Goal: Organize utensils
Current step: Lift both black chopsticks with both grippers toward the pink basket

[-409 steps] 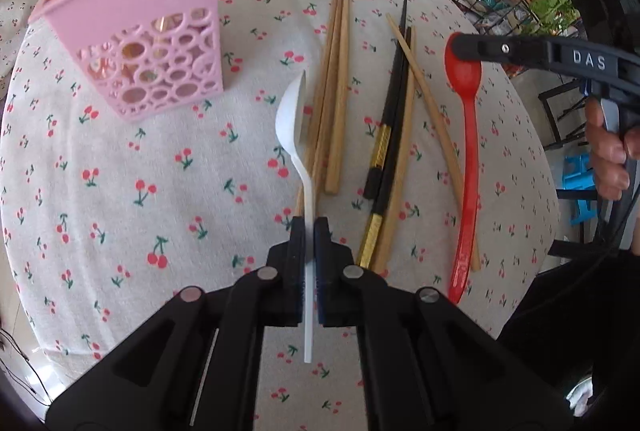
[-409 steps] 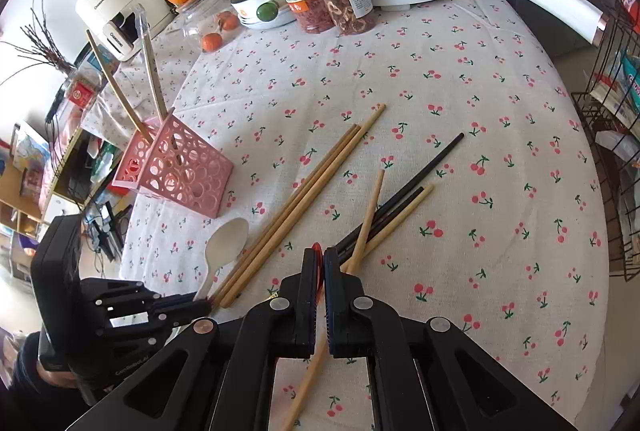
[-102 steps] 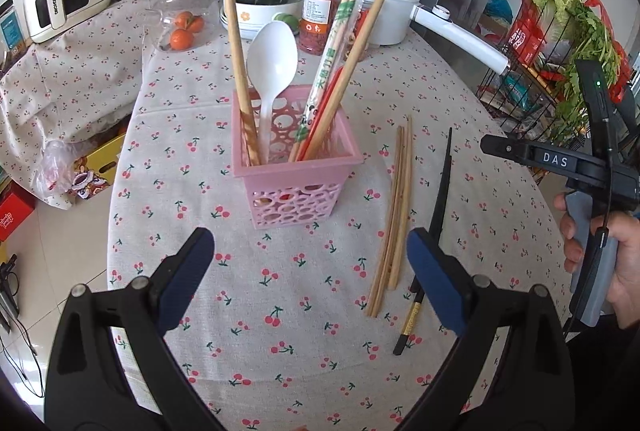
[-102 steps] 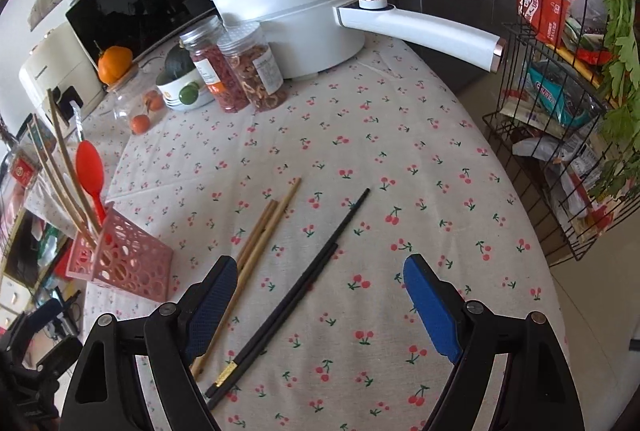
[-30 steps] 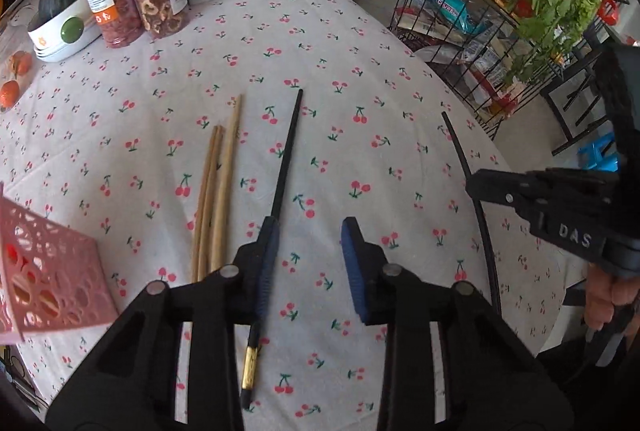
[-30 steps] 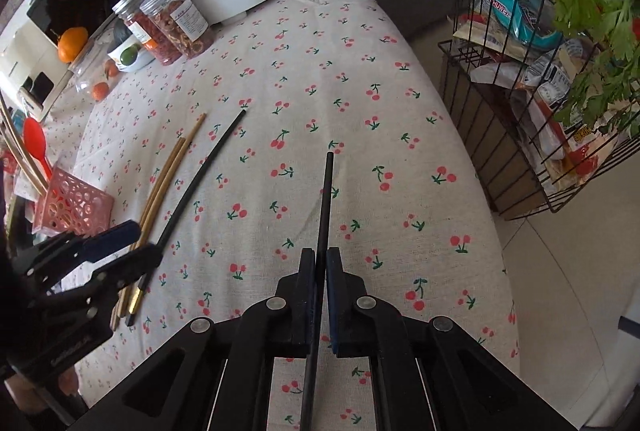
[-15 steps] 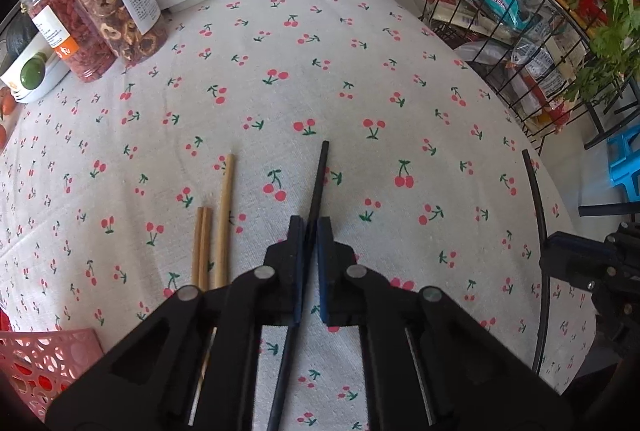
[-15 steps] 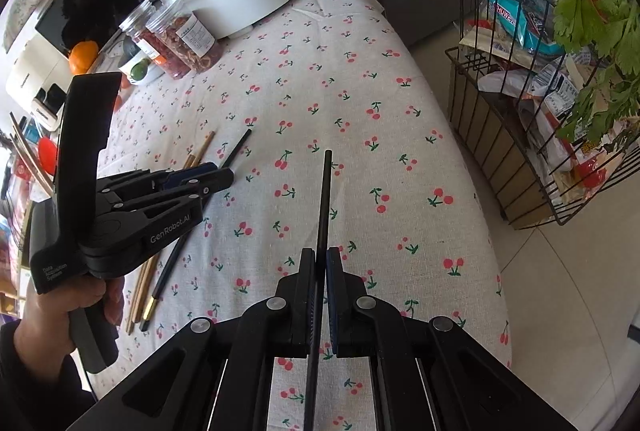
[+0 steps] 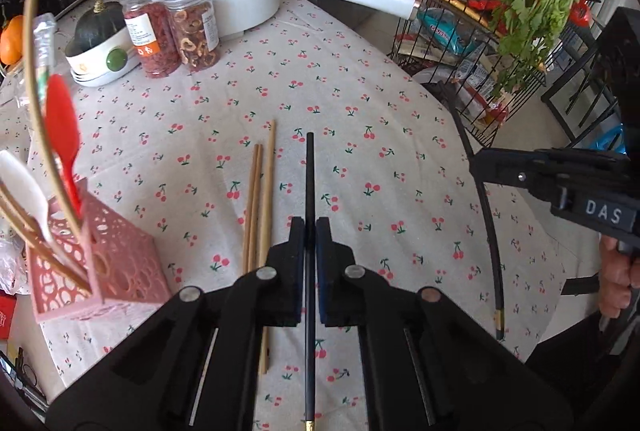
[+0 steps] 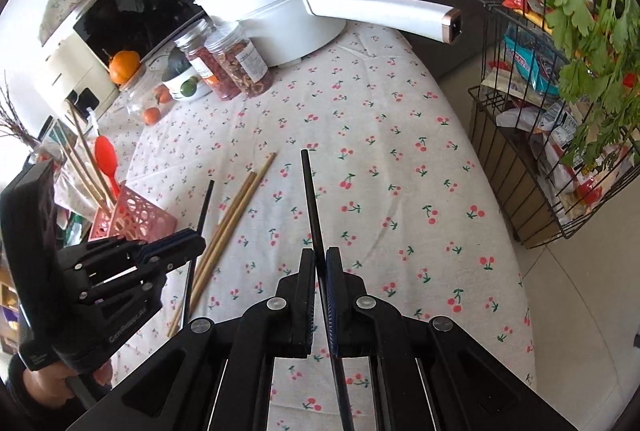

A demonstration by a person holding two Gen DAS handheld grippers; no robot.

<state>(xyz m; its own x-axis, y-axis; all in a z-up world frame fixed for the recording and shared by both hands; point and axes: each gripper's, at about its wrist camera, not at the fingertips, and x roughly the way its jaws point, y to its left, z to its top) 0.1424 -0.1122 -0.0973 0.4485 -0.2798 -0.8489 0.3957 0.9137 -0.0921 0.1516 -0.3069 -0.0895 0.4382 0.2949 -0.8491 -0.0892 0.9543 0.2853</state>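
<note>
Each gripper, left (image 9: 307, 227) and right (image 10: 320, 263), clenches one black chopstick (image 9: 309, 183) (image 10: 311, 199) between its fingers, running up frame centre.

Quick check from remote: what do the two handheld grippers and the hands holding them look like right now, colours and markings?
Both are matte black plastic with silver pivot screws and dark blue ribbed pads lining the jaws. The left gripper carries faint embossed lettering on its body in the right wrist view; the right gripper bears a white "DAS" label in the left wrist view. Bare fingers wrap each handle; a dark sleeve shows at the left hand.
</note>
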